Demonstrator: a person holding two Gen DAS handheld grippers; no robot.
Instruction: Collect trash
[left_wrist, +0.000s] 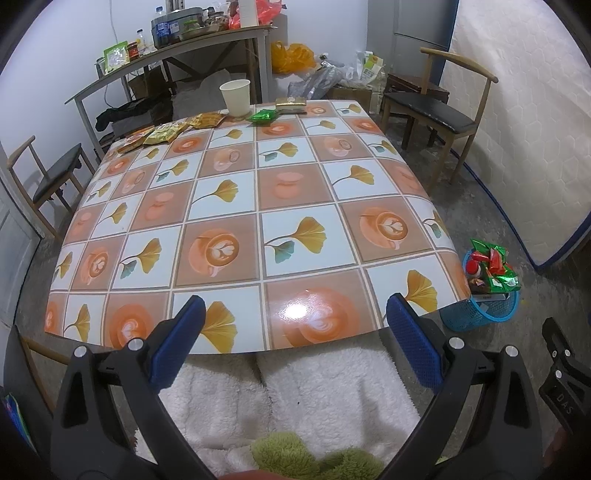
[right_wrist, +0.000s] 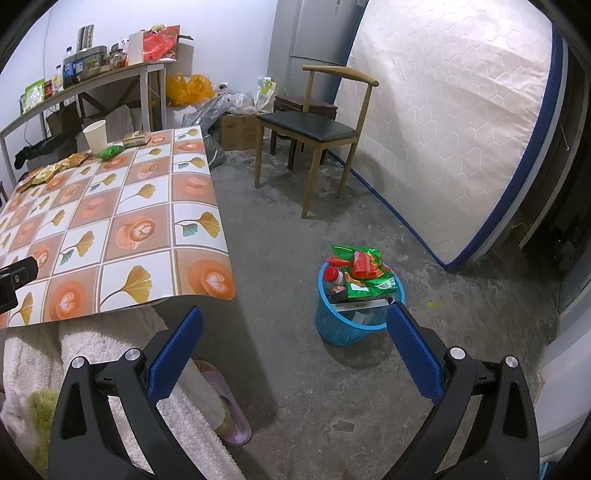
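Note:
A table (left_wrist: 295, 206) with a tile-pattern cloth holds trash at its far edge: a white paper cup (left_wrist: 235, 96), a green wrapper (left_wrist: 263, 116), a gold packet (left_wrist: 291, 103) and several yellow and orange wrappers (left_wrist: 168, 132). They also show in the right wrist view, cup (right_wrist: 96, 135) and green wrapper (right_wrist: 109, 151). A blue bin (right_wrist: 351, 317), heaped with green and red wrappers, stands on the floor right of the table; it shows in the left wrist view (left_wrist: 484, 308). My left gripper (left_wrist: 295, 314) is open and empty over the near table edge. My right gripper (right_wrist: 295, 325) is open and empty above the floor beside the bin.
A wooden chair (right_wrist: 314, 125) and a leaning mattress (right_wrist: 461, 129) stand to the right. A cluttered side table (left_wrist: 177, 48) and bags (left_wrist: 295, 57) are behind. Another chair (left_wrist: 55, 177) is at the left. White fleece legs (left_wrist: 295, 398) and a slipper (right_wrist: 229, 406) are below.

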